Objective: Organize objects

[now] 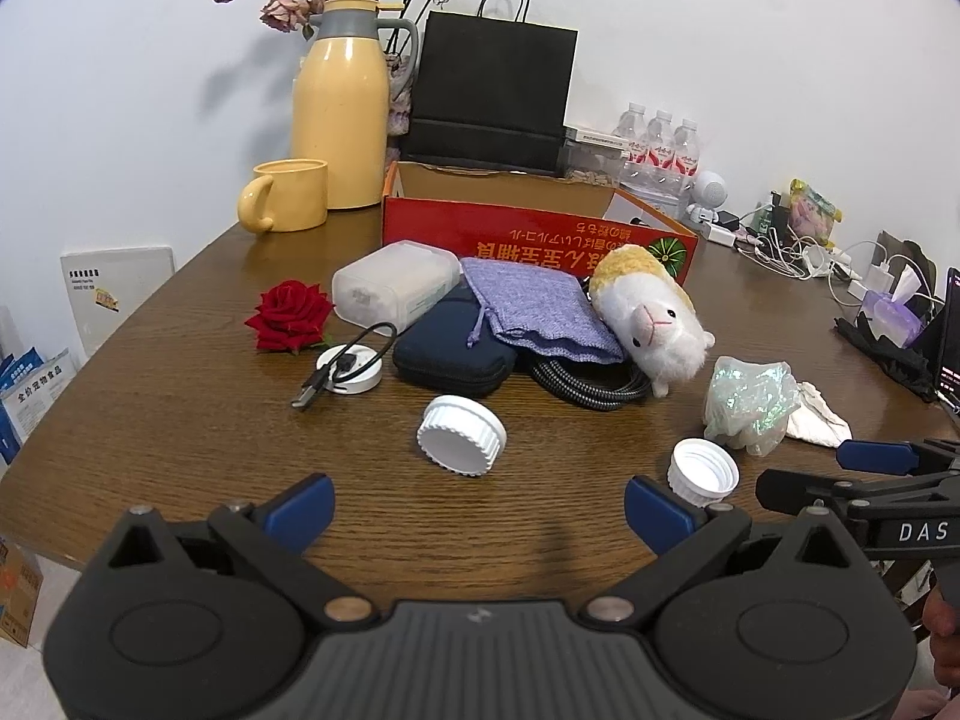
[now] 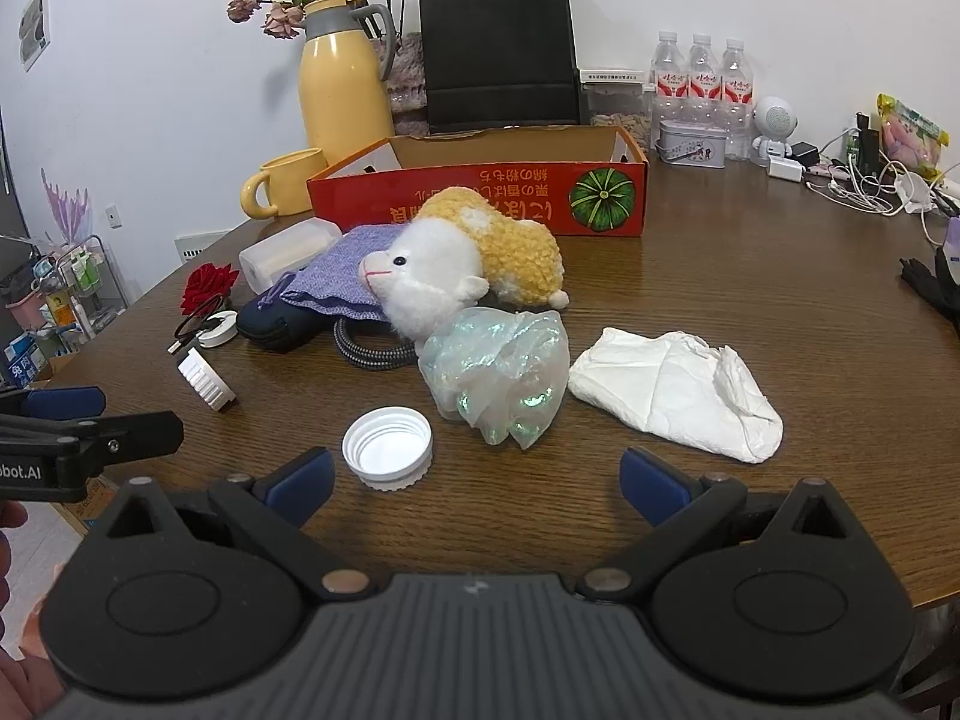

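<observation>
Black ribbed left gripper and right gripper, blue-padded jaws, silver screws.

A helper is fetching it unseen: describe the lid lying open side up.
Start at the red cardboard box; come toward the table's near edge, past the plush sheep and crumpled iridescent bag. The open-side-up lid shows its threads; the other lid stands on edge.

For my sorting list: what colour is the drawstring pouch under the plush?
Lavender purple, a woven fabric pouch; clearest in the left wrist view.
</observation>
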`<state>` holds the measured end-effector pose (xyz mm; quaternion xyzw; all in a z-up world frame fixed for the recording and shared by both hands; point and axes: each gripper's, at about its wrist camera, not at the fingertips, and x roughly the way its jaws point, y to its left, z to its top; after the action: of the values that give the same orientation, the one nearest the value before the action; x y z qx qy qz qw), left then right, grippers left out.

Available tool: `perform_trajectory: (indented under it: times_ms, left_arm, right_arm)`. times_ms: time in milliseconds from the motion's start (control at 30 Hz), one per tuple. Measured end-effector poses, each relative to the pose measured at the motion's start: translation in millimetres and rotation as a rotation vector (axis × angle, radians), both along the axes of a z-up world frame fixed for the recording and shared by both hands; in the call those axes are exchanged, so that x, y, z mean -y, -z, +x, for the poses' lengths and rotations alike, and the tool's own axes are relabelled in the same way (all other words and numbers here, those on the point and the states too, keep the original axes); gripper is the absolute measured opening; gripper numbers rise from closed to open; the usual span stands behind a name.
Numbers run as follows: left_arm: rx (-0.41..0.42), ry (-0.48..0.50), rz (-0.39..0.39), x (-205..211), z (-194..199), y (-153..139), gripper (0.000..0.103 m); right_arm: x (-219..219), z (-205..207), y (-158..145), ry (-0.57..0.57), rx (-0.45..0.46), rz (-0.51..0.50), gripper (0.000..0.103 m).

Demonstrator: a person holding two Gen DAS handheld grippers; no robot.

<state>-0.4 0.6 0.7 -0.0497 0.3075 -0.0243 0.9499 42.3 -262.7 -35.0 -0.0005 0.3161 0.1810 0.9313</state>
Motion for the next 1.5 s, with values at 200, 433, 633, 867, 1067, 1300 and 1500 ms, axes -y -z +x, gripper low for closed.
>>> perform_trajectory:
  times_ms: [200, 433, 633, 867, 1067, 1300, 1500]
  left_arm:
    - [0.000, 0.000, -0.001, 0.0, 0.1, 0.3, 0.103]
    - [0.000, 0.000, 0.000, 0.0, 0.2, 0.7, 0.103]
    - [-0.001, 0.000, -0.002, -0.2, 0.5, 1.5, 0.103]
    - [-0.002, -0.004, 0.000, -0.2, 0.6, 2.8, 0.103]
    - [0.000, -0.004, 0.000, -0.1, 0.4, 3.3, 0.103]
    - [-0.001, -0.004, -0.004, -0.8, 1.3, 4.0, 0.103]
    - [0.000, -0.004, -0.004, -0.7, 0.8, 3.9, 0.103]
  right_arm:
    - [0.0, 0.0, 0.1, 0.000, 0.000, 0.000, 0.103]
    - [0.1, 0.0, 0.3, -0.002, -0.002, 0.000, 0.103]
    - [0.4, -0.2, 2.7, -0.002, -0.004, 0.001, 0.103]
    - [0.2, 0.0, 2.2, -0.001, -0.004, 0.001, 0.103]
    - [0.2, 0.2, 1.7, -0.001, -0.004, 0.001, 0.103]
    - [0.4, 0.1, 1.3, -0.002, -0.004, 0.001, 0.103]
    - [0.4, 0.2, 1.4, -0.002, -0.005, 0.001, 0.103]
